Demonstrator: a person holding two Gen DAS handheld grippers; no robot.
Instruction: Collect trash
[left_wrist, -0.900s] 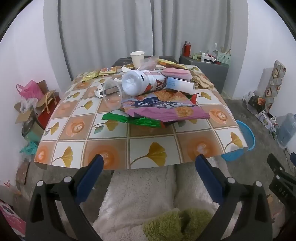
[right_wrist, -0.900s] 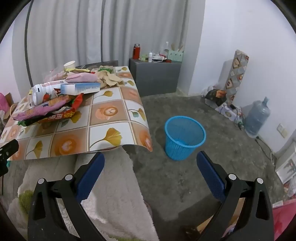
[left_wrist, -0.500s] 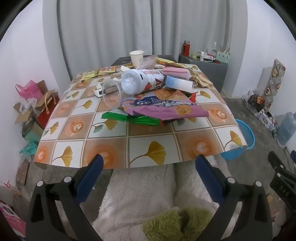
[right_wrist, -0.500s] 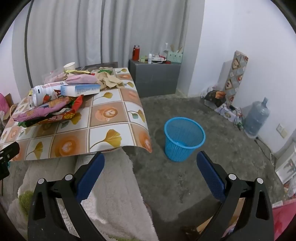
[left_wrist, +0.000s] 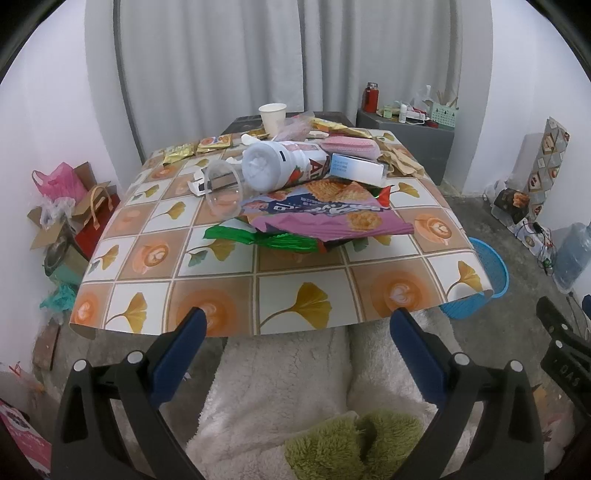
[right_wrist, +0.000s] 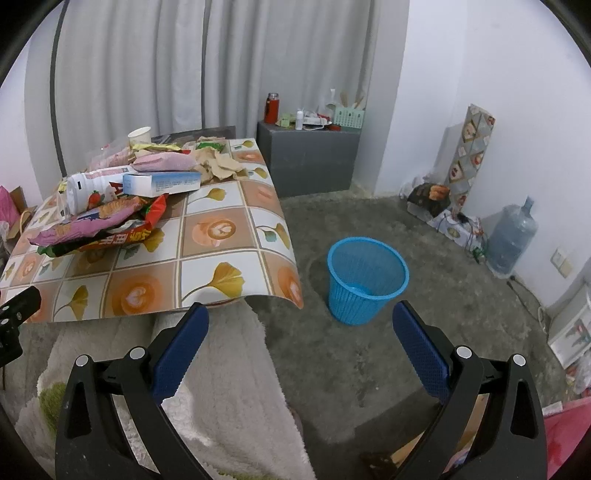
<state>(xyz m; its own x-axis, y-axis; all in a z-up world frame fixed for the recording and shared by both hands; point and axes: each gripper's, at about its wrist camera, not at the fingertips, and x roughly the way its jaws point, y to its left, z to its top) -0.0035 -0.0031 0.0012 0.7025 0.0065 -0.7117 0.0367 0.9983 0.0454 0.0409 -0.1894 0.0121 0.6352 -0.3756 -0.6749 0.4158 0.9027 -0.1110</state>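
Grey curtains hang behind a low desk (left_wrist: 221, 295) covered in a ginkgo-leaf patterned cloth. Trash is heaped at its middle and far side: a purple snack bag (left_wrist: 325, 218) over a green wrapper (left_wrist: 266, 238), a white bottle (left_wrist: 284, 166) on its side, a clear plastic cup (left_wrist: 223, 192), a paper cup (left_wrist: 272, 116). A blue wastebasket (right_wrist: 365, 280) stands on the floor right of the desk. Left tongs (left_wrist: 295, 328) and right tongs (right_wrist: 299, 323) both gape wide, holding nothing, near the desk's near edge.
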